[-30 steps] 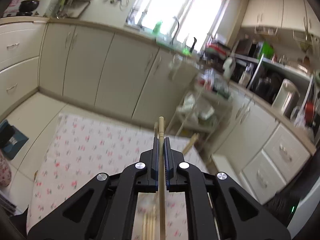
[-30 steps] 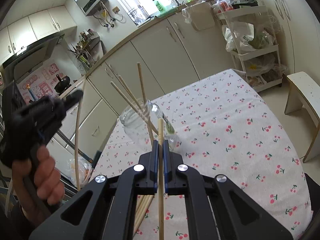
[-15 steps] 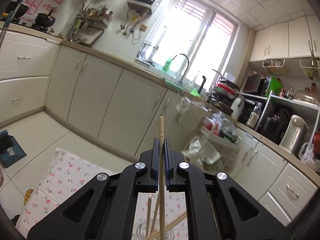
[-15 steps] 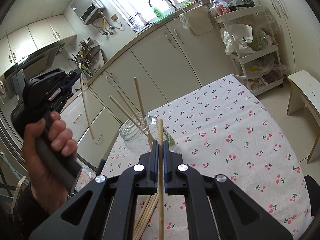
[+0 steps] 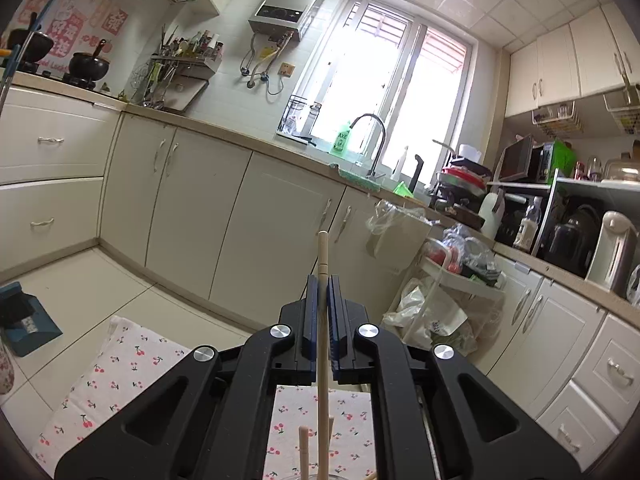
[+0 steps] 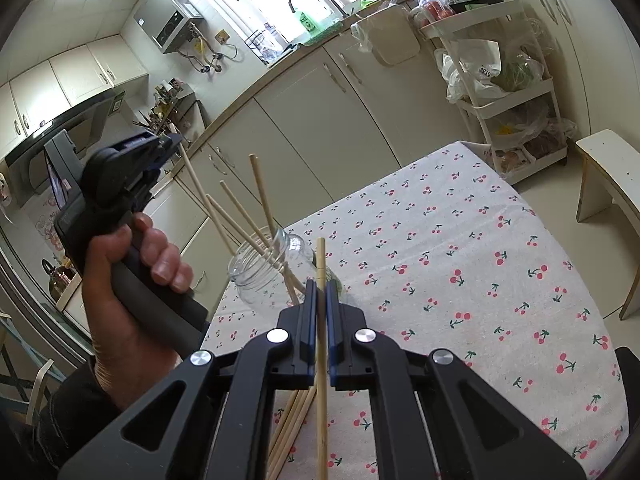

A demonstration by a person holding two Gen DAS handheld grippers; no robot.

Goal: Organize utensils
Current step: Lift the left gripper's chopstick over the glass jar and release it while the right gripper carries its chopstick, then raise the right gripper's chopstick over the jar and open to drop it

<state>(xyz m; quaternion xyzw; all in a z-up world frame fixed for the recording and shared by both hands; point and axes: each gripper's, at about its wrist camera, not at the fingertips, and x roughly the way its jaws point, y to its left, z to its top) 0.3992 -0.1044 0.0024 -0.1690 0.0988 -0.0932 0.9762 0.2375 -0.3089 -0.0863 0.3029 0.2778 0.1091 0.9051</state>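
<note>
Left hand-held gripper (image 6: 170, 142) has swung its chopstick (image 6: 200, 188) above the jar (image 6: 272, 268).

Chopstick (image 5: 322, 264) between closed jaws

From the left wrist we get only a sliver of the glass jar (image 5: 320, 477) rim at the bottom edge, and the chopsticks (image 5: 303, 452) inside it are cut off there. From the right wrist, the loose chopsticks (image 6: 294, 420) on the tablecloth (image 6: 460, 280) vanish behind the right gripper (image 6: 321, 292), and the held chopstick (image 6: 321, 360) runs off the near edge.
</note>
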